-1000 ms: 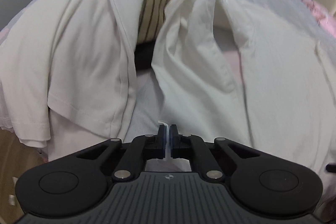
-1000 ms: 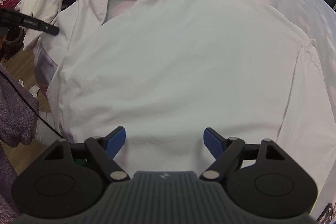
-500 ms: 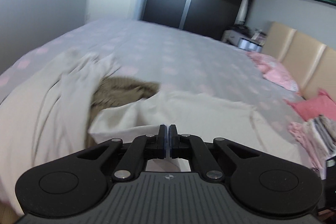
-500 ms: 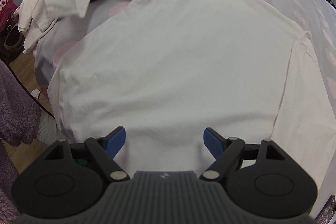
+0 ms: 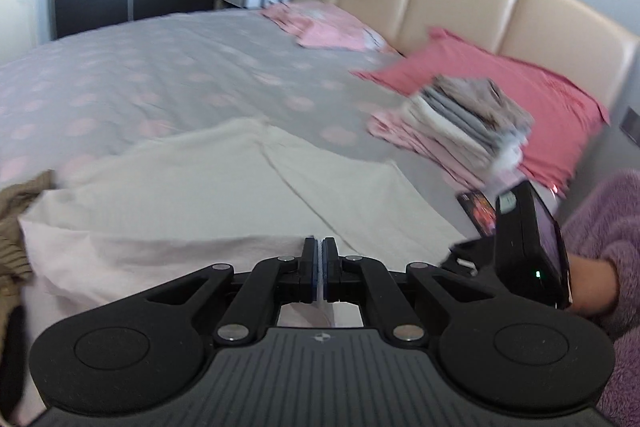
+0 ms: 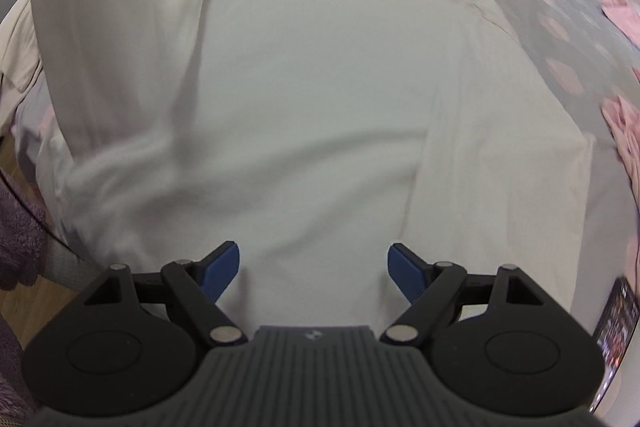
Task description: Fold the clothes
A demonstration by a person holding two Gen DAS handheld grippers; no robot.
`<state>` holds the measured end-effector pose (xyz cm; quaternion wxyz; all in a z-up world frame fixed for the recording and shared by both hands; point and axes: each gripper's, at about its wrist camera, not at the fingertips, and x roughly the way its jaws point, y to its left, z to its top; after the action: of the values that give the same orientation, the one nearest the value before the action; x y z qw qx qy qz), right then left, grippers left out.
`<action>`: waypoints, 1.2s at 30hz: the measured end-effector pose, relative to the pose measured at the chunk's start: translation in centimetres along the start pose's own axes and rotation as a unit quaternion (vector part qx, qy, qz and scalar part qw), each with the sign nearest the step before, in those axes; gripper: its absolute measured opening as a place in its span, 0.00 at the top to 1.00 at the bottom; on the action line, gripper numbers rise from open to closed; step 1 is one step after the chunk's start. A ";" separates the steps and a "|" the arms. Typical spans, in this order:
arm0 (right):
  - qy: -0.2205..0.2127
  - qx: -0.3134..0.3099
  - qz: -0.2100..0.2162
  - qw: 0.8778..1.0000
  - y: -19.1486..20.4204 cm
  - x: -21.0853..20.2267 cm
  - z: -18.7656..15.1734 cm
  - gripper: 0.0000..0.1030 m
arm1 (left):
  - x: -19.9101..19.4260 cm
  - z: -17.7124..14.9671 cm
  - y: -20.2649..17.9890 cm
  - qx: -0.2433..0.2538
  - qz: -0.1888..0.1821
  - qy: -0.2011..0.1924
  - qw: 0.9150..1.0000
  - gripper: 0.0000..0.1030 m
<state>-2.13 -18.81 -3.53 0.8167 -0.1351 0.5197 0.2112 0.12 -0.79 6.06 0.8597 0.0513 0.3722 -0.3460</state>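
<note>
left wrist view: left hand-held gripper [image 5: 322, 269] pinching a fold of the white shirt [image 5: 224, 183], folded stack [image 5: 460, 131] at 2 o'clock on the bed [image 5: 160, 67]. right wrist view: right hand-held gripper [image 6: 313, 269] spread wide over the shirt.

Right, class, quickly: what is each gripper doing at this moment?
Left gripper: shut on the white shirt.
Right gripper: open, holding nothing, above the shirt.

Left gripper [image 5: 322, 269] jaws pinch the white shirt [image 5: 224, 195] on the bed [image 5: 160, 67].
</note>
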 end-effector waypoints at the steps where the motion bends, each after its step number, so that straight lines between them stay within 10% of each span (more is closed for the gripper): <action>1: 0.001 0.005 0.000 1.000 -0.3 0.0 -0.2 0.19 | 1.0 -0.3 -0.5 0.002 -0.007 0.009 1.000 1.00; 11: 0.000 0.014 -0.005 1.000 -1.0 0.3 -0.6 0.19 | 5.1 -3.2 -3.1 0.012 -0.044 0.060 0.997 0.98; 18: -0.014 0.020 -0.007 1.000 -1.6 -0.2 -1.0 0.19 | 3.6 -5.3 -2.3 -0.016 -0.036 0.066 0.997 0.58; 26: -0.075 0.066 0.019 0.995 -1.7 -2.2 0.8 0.21 | 2.7 -7.7 -1.4 -0.025 0.007 0.086 0.996 0.56; 36: -0.038 0.084 0.003 0.996 -2.4 0.3 1.0 0.35 | 6.0 -9.7 -5.3 0.092 0.022 0.094 0.991 0.54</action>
<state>-0.02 -20.43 -3.39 0.8436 -0.0562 0.5049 0.1739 -6.21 -4.74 -4.08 0.8199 0.1705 0.4166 -0.3538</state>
